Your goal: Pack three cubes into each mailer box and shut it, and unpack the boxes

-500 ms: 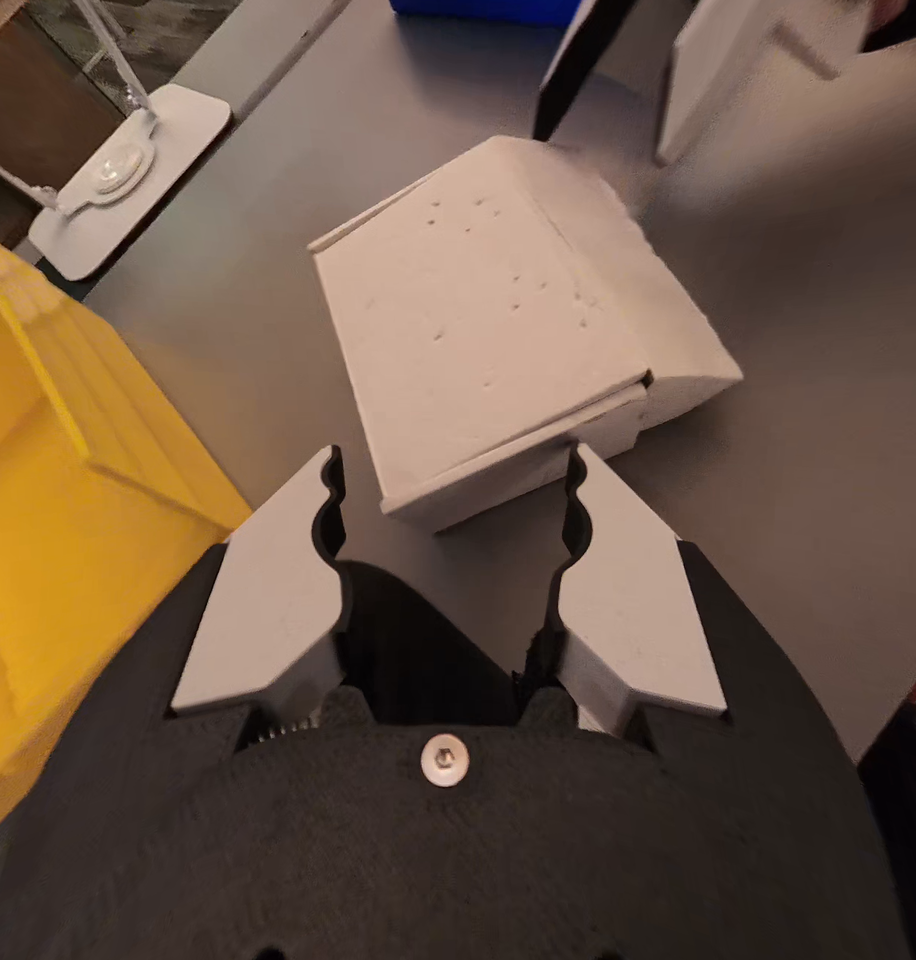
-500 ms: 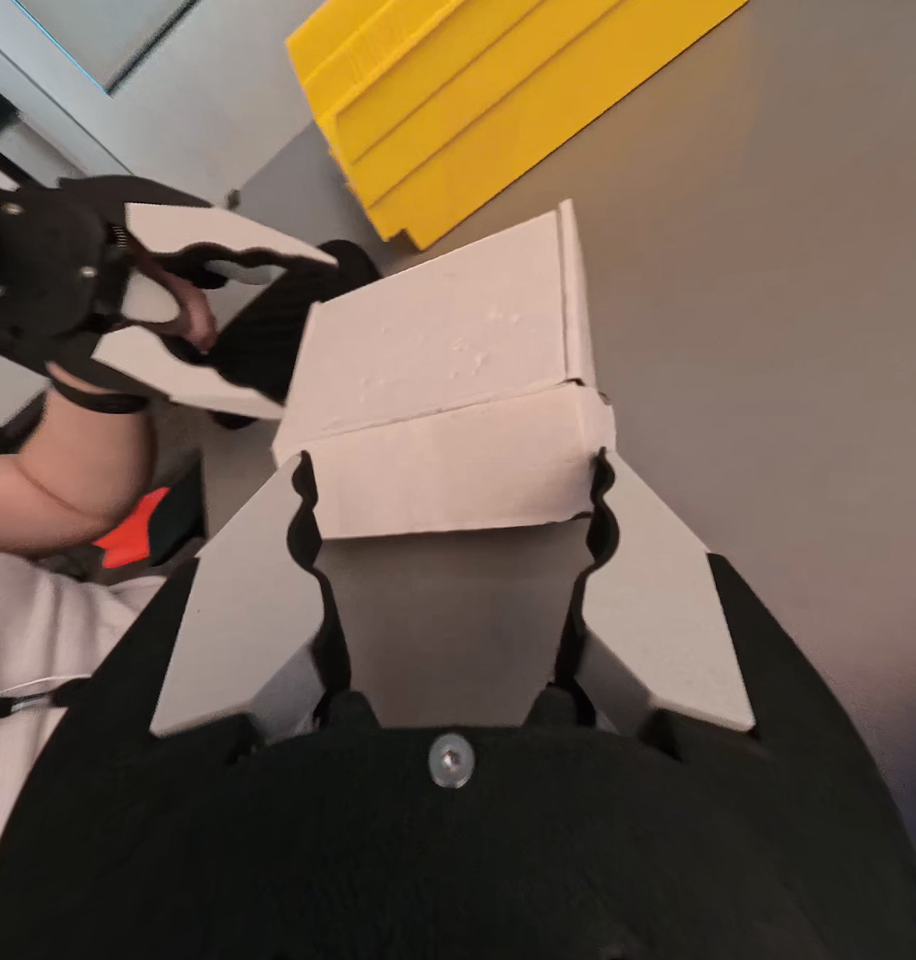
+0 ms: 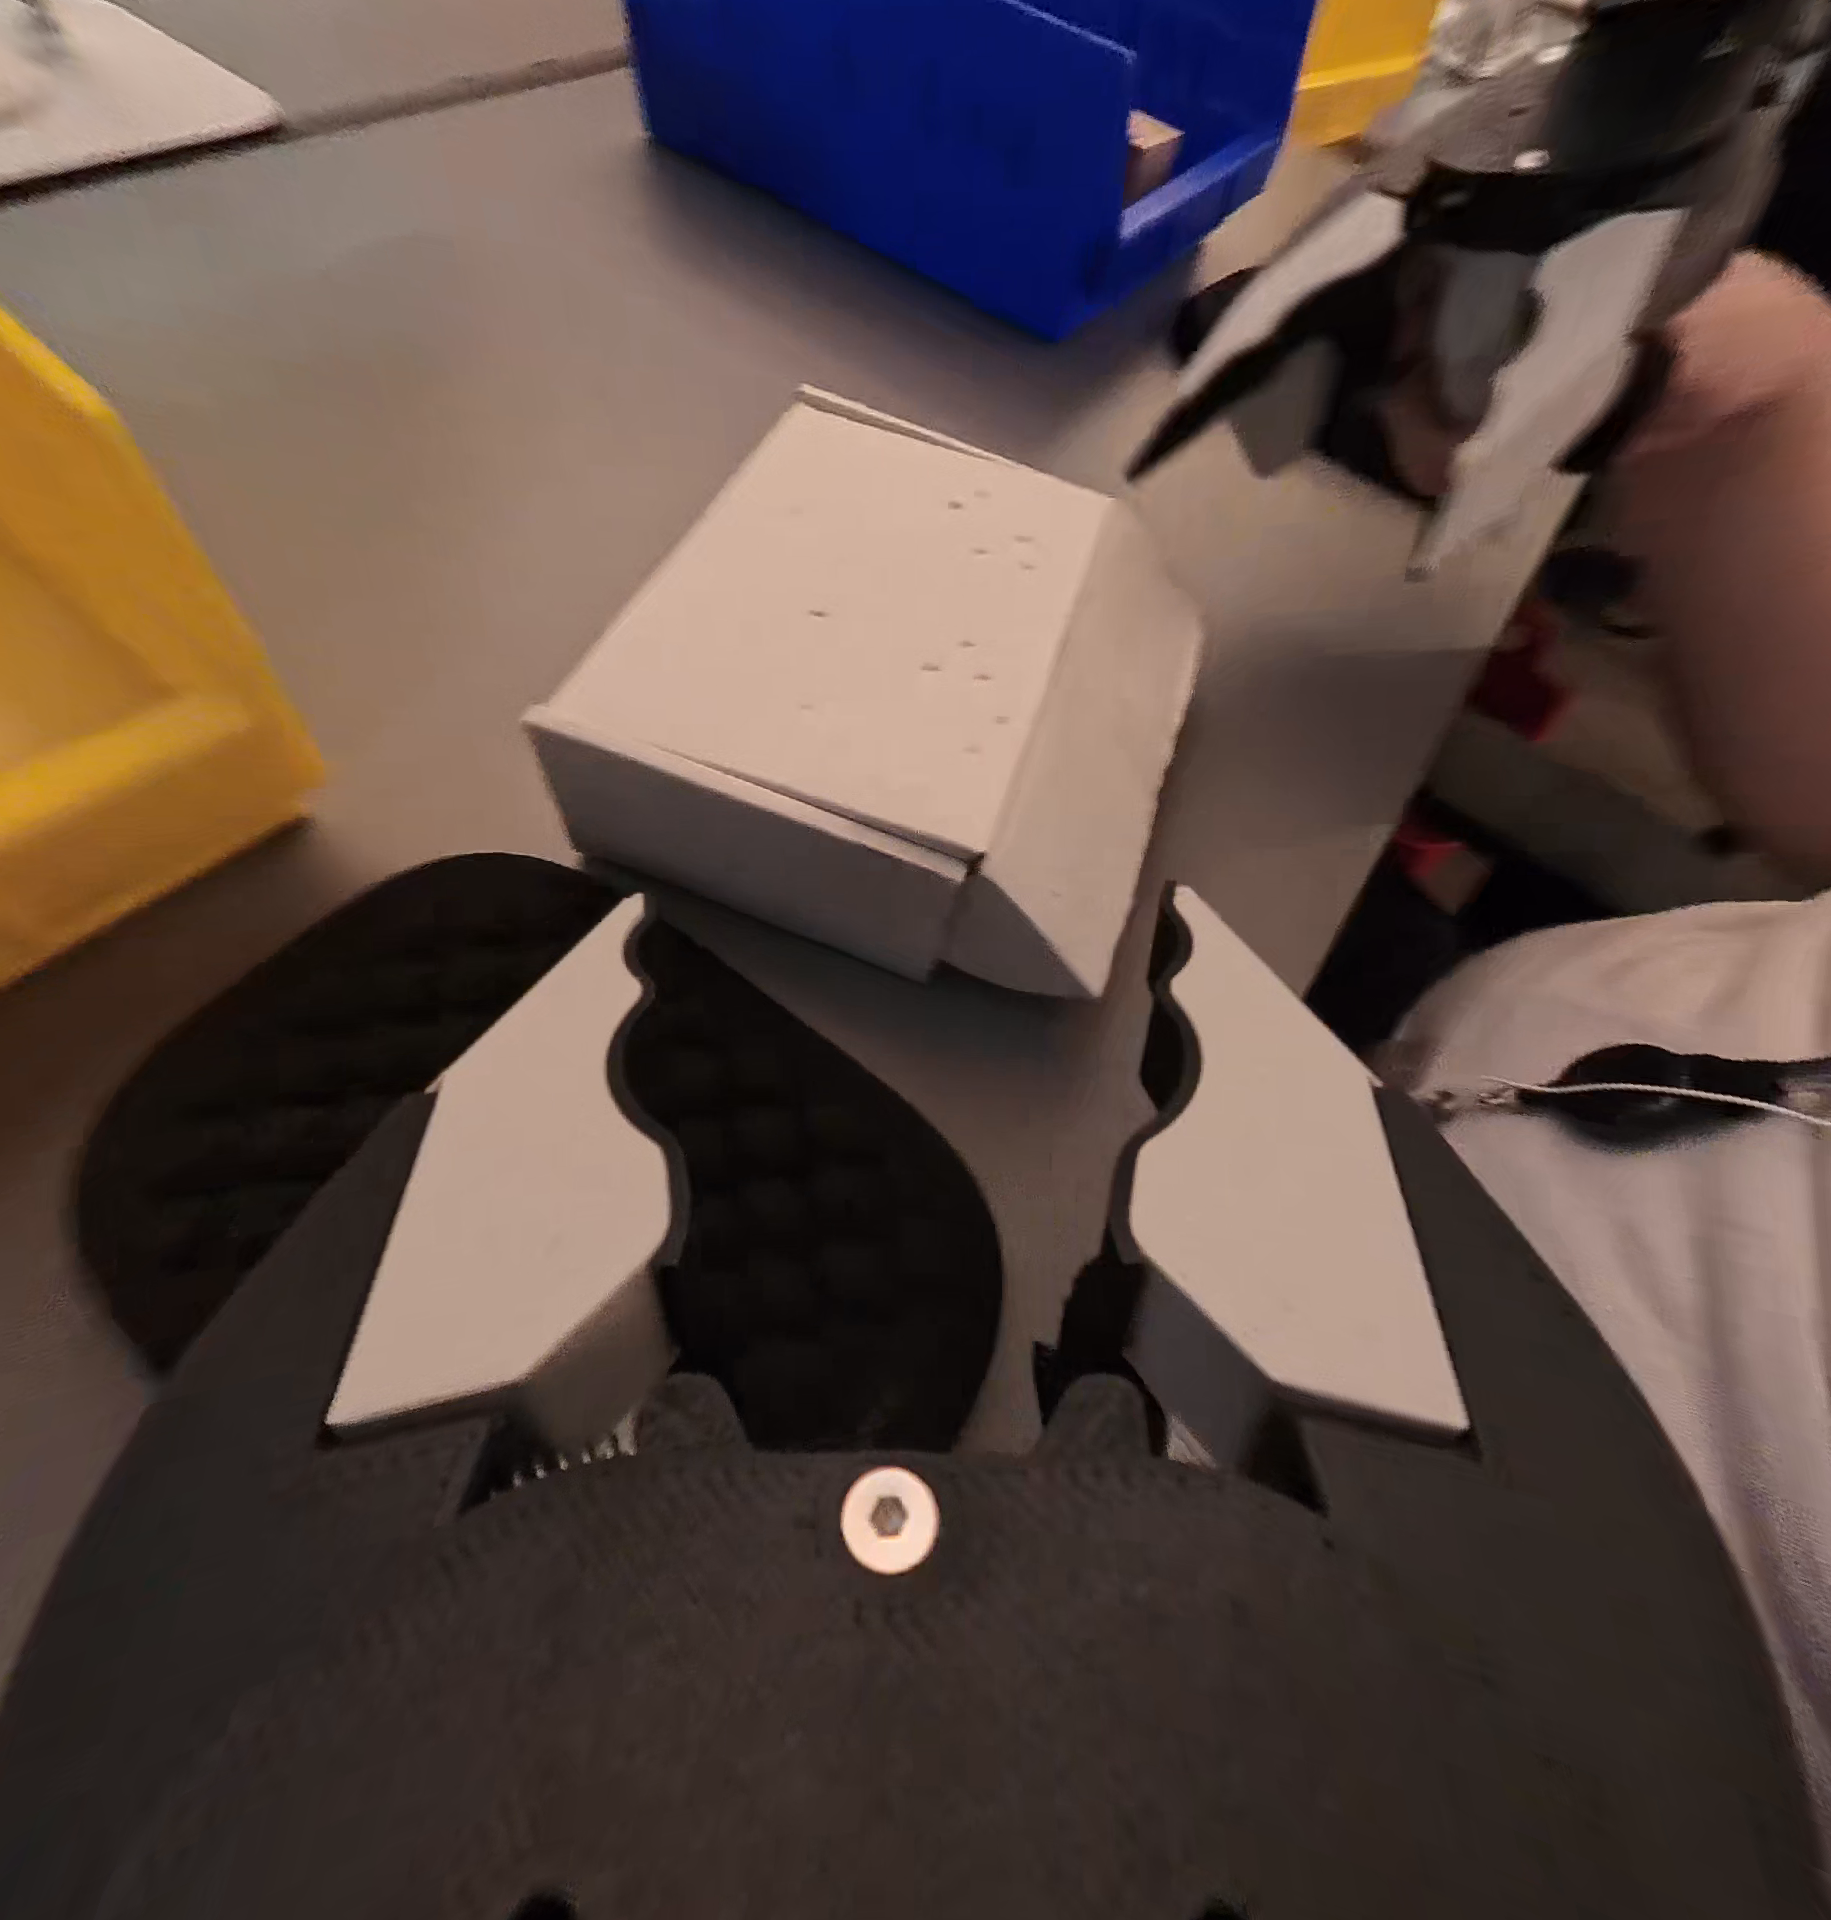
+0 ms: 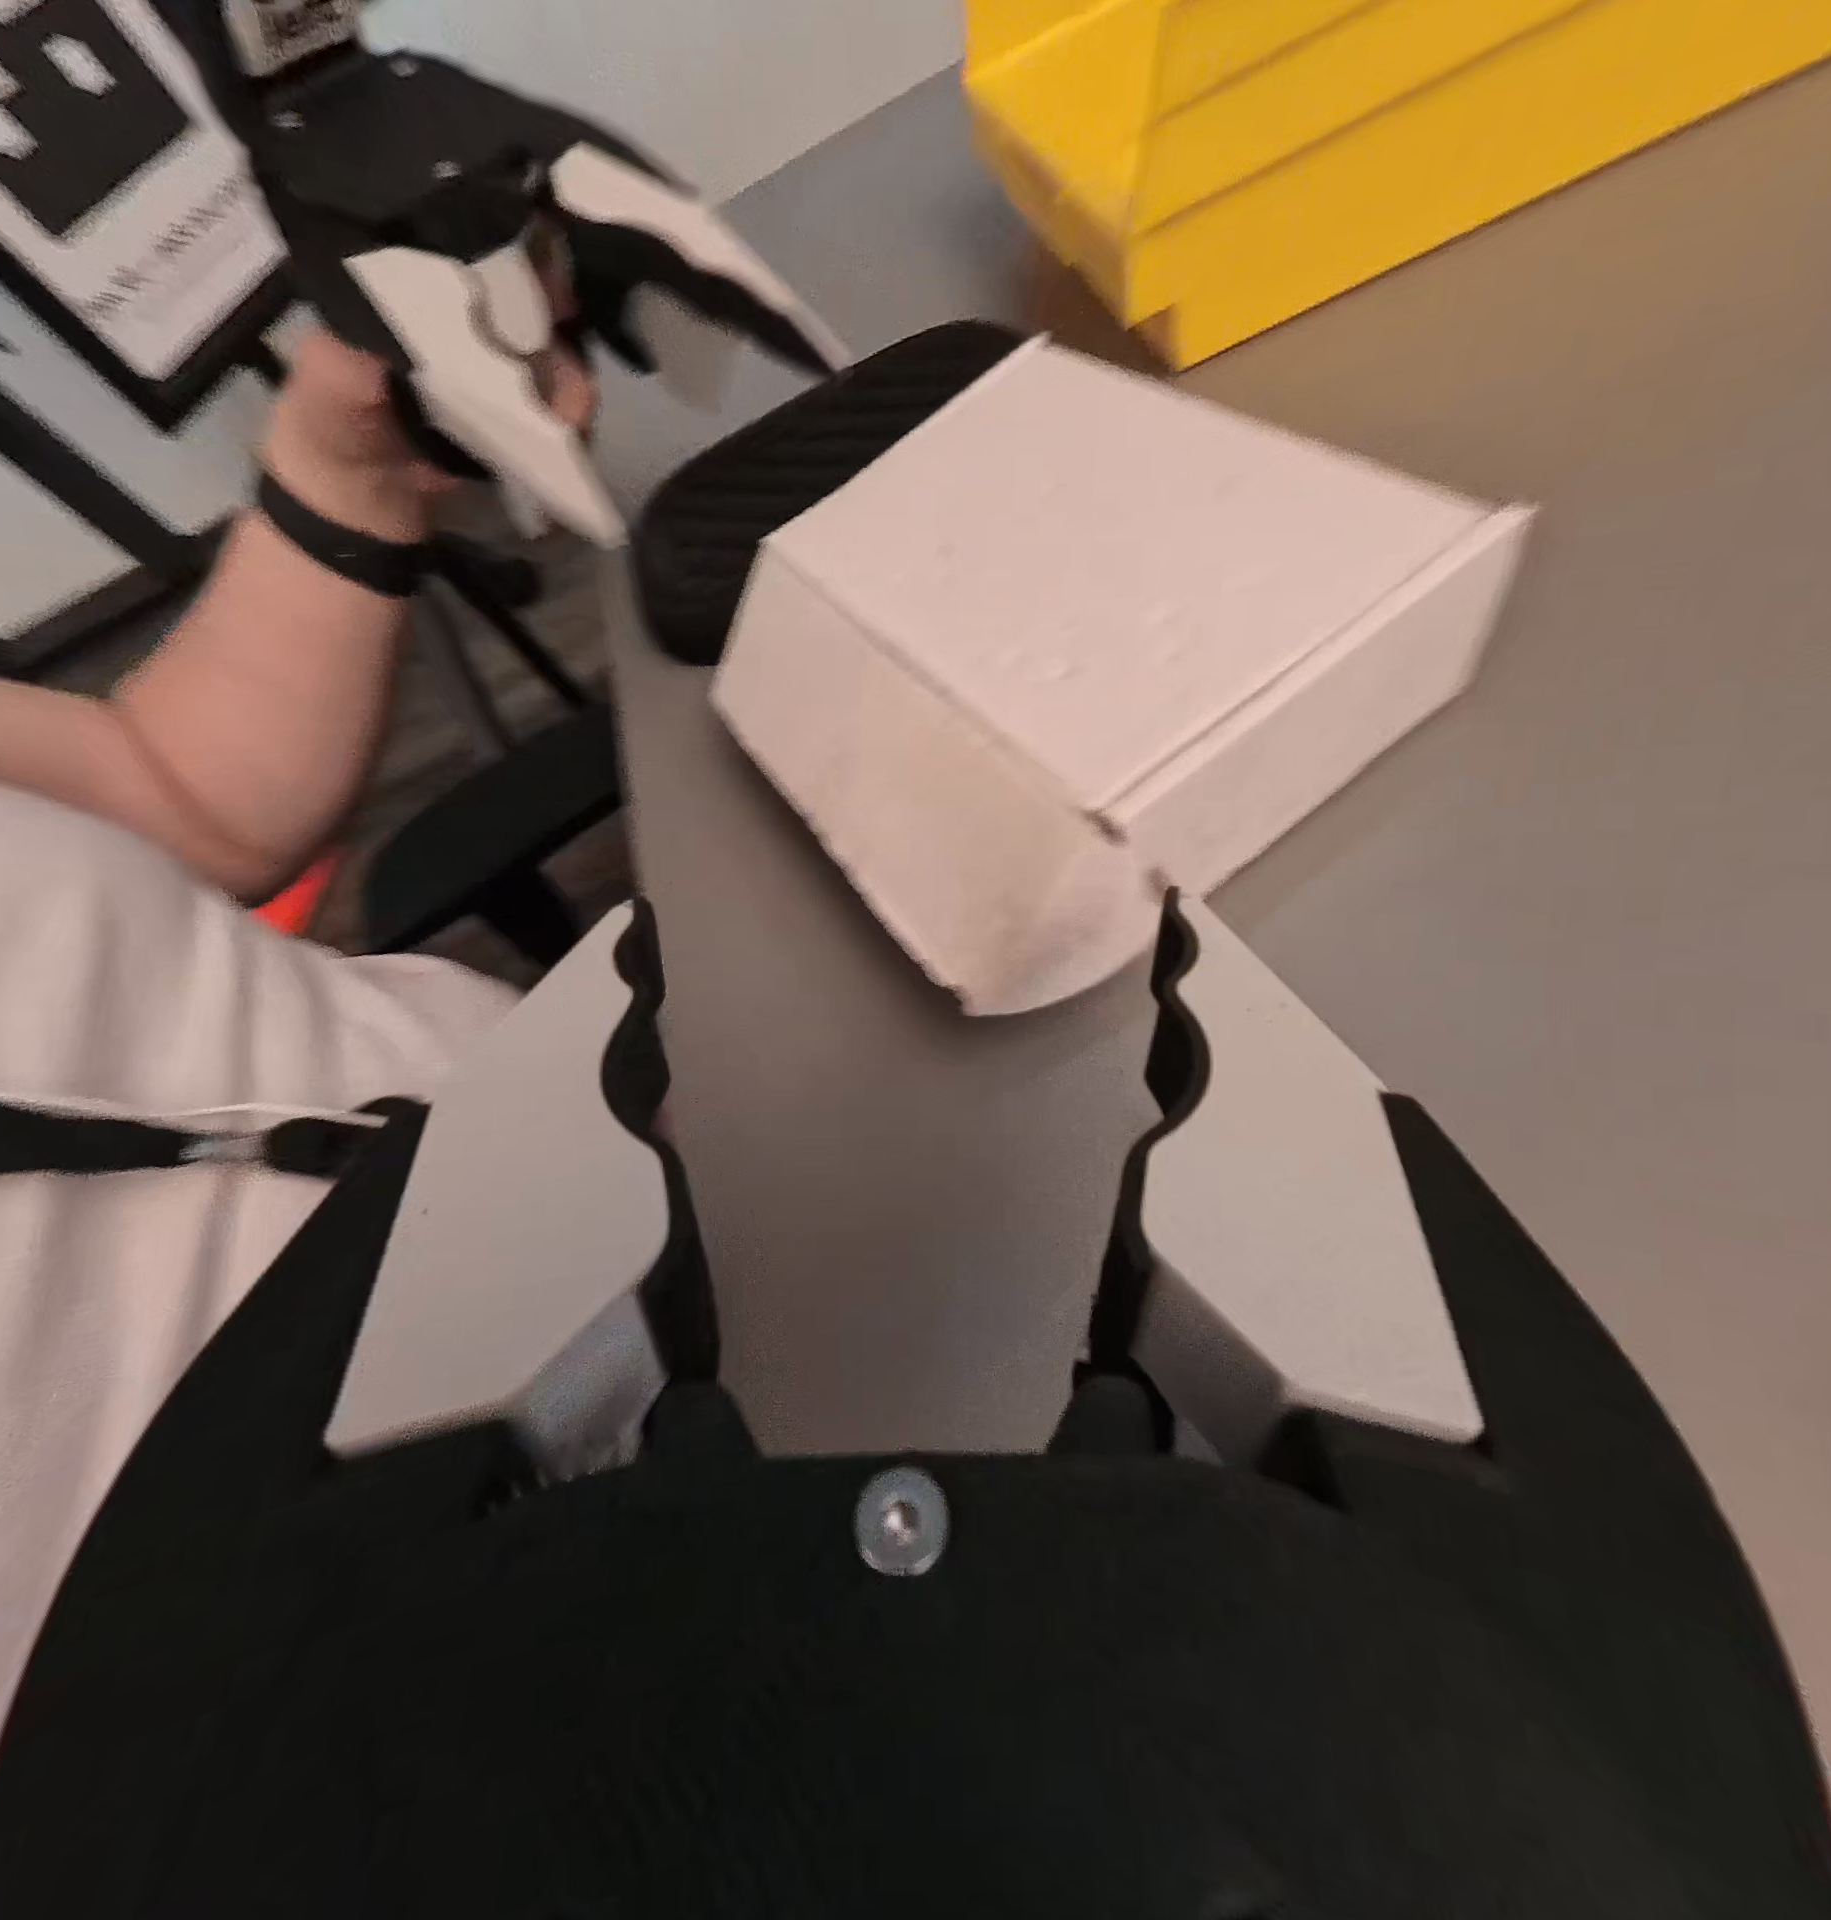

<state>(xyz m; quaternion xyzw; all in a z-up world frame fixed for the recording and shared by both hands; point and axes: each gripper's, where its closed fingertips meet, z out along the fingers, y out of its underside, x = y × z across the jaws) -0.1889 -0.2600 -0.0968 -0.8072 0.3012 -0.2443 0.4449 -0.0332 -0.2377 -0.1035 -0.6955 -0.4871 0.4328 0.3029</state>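
Both sets of jaws stand wide open and hold nothing: the left gripper [image 3: 895, 925] and right gripper [image 4: 895, 914] each hover just short of the closed white box [image 3: 869, 707] on the grey worktop [image 3: 423, 416]. The thin cardboard looks light and easily dented; I'd grip across opposite side walls, not the lid. A yellow bin [image 3: 90, 582] sits nearby, a blue bin [image 3: 890, 135] farther back.

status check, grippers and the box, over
Left gripper open, empty, just short of the box. Right gripper open, empty, also off it. White mailer box shut, on the grey table. Nothing between grippers and box.
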